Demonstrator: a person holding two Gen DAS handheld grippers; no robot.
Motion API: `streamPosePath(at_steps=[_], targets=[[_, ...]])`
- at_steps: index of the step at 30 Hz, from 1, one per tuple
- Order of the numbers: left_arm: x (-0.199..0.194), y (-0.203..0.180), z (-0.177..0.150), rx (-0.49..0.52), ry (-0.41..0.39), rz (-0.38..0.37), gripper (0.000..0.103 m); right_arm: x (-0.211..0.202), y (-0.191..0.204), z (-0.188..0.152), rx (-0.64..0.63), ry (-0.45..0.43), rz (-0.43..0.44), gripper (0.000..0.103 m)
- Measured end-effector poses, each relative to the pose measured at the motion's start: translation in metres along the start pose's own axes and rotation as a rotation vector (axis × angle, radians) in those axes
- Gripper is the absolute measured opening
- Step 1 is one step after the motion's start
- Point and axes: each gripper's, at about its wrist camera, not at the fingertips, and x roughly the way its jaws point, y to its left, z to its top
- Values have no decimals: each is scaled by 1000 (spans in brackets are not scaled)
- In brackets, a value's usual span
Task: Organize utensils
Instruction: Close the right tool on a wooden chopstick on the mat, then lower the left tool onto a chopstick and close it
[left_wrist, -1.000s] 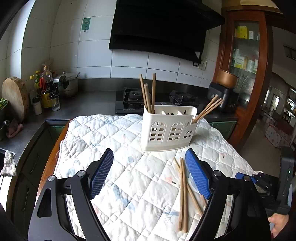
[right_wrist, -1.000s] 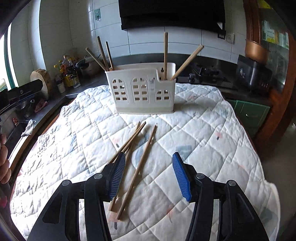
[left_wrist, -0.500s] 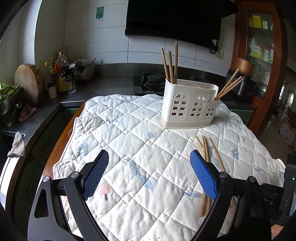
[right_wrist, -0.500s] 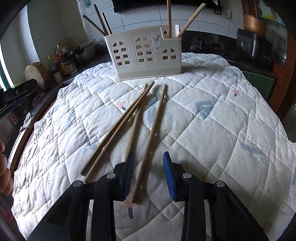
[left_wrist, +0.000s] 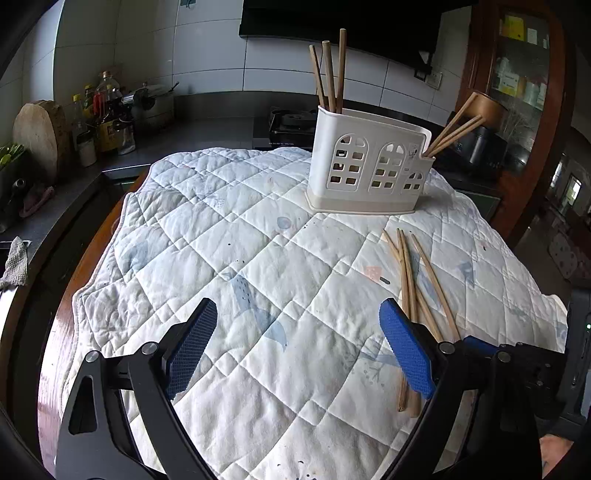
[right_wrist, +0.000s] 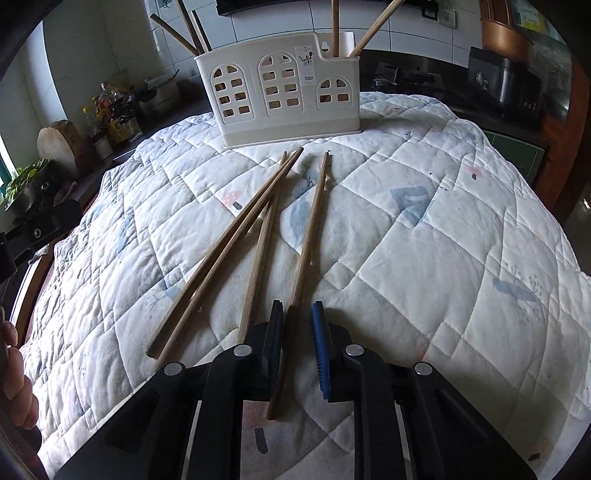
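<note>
A white slotted utensil holder (right_wrist: 280, 85) stands at the far side of the quilted cloth (right_wrist: 424, 240), with chopsticks upright in both end compartments. Several loose wooden chopsticks (right_wrist: 236, 236) lie on the cloth in front of it. My right gripper (right_wrist: 297, 308) is down at the cloth, its jaws closing around the near end of the rightmost chopstick (right_wrist: 314, 206). A thin gap still shows on each side of the stick. My left gripper (left_wrist: 298, 310) hangs open over bare cloth with nothing between its fingers. The holder (left_wrist: 369, 166) and loose chopsticks (left_wrist: 410, 273) lie ahead of it to the right.
A dark counter at the left carries bottles (left_wrist: 107, 122) and a round wooden board (left_wrist: 37, 136). A stove (left_wrist: 291, 122) sits behind the holder and a wooden cabinet (left_wrist: 524, 110) stands at the right. The table's wooden edge (left_wrist: 107, 229) shows left of the cloth. A person's hand (right_wrist: 14, 380) is at the left edge.
The right gripper came down to the cloth and its jaws narrowed from wide apart to close around the rightmost chopstick. The left gripper sank toward the cloth and stayed open.
</note>
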Motion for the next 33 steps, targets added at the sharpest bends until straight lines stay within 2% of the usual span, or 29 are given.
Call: streamPosePath(at_steps=[5, 16, 17, 18, 20, 22, 30, 33], targets=[[7, -15, -6, 35, 27, -28, 89, 0, 0, 1, -5, -5, -21, 9], [26, -45, -19, 105, 80, -89, 86, -10, -17, -6, 37, -12, -1, 7], [27, -48, -20, 115, 85, -95, 81, -11, -19, -7, 41, -12, 2, 7], [29, -50, -20, 124, 94, -108, 73, -11, -21, -8, 46, -12, 4, 7], [33, -55, -21, 138, 107, -121, 68, -12, -25, -10, 54, -10, 10, 7], [36, -60, -23, 153, 114, -130, 59, -13, -28, -11, 63, -10, 19, 7], [50, -67, -25, 161, 158, -168, 39, -14, -31, -13, 82, -16, 38, 7], [53, -68, -27, 157, 171, -189, 35, -14, -33, -13, 90, -16, 46, 7]])
